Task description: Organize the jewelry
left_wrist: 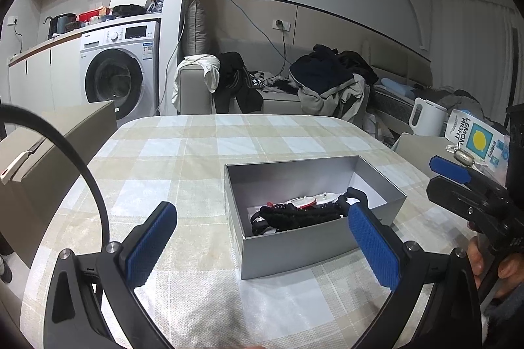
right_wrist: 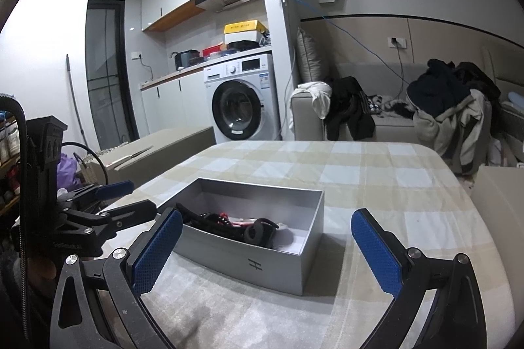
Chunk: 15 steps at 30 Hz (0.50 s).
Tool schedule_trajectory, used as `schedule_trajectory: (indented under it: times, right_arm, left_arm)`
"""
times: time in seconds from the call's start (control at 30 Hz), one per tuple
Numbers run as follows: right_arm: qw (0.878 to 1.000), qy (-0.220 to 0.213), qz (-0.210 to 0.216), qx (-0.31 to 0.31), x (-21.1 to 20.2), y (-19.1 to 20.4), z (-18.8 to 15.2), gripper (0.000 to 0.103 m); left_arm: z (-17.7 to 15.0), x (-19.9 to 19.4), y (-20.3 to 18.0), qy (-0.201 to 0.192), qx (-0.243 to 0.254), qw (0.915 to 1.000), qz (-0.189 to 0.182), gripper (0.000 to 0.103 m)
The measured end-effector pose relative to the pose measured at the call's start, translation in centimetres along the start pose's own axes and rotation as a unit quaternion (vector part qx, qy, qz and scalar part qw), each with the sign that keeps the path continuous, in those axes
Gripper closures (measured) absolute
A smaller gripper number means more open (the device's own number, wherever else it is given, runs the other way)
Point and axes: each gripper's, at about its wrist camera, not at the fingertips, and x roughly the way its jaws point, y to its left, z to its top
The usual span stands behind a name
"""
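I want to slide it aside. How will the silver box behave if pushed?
The silver box looks like thin card, so probably light. On the checked tablecloth it may drag and bunch the fabric. Low and wide, it seems unlikely to tip; the tangled jewelry inside might shift.

The box [left_wrist: 294,254] is silver-grey outside and in, with a small dark mark on one wall in the right wrist view. Inside lies a black tangle [left_wrist: 294,216] with bits of red and white [left_wrist: 306,201]. The tablecloth [left_wrist: 183,159] is checked in beige, white and pale blue. Both grippers [left_wrist: 262,247] [right_wrist: 267,254] are black with blue textured pads [left_wrist: 149,247]. The washer [left_wrist: 118,67] is white with a dark door.
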Motion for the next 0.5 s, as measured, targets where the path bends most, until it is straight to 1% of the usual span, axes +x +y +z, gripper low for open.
schedule_trajectory:
  times: [0.2,0.37,0.5]
  right_arm:
    - [1.000,-0.005,-0.014,-0.018,-0.3,0.8,-0.1,0.000]
    - [1.000,-0.005,-0.012,-0.023,-0.2,1.0,-0.1,0.000]
    - [1.000,-0.005,-0.006,-0.013,-0.2,0.5,-0.1,0.000]
  left_arm:
    - [-0.1,-0.1,-0.3,-0.002,0.005,1.0000,0.008,0.001]
    - [-0.1,-0.2,-0.6,-0.007,0.016,0.9998,0.006,0.001]
    - [-0.2,-0.3,-0.7,-0.011,0.017,0.9998,0.006,0.001]
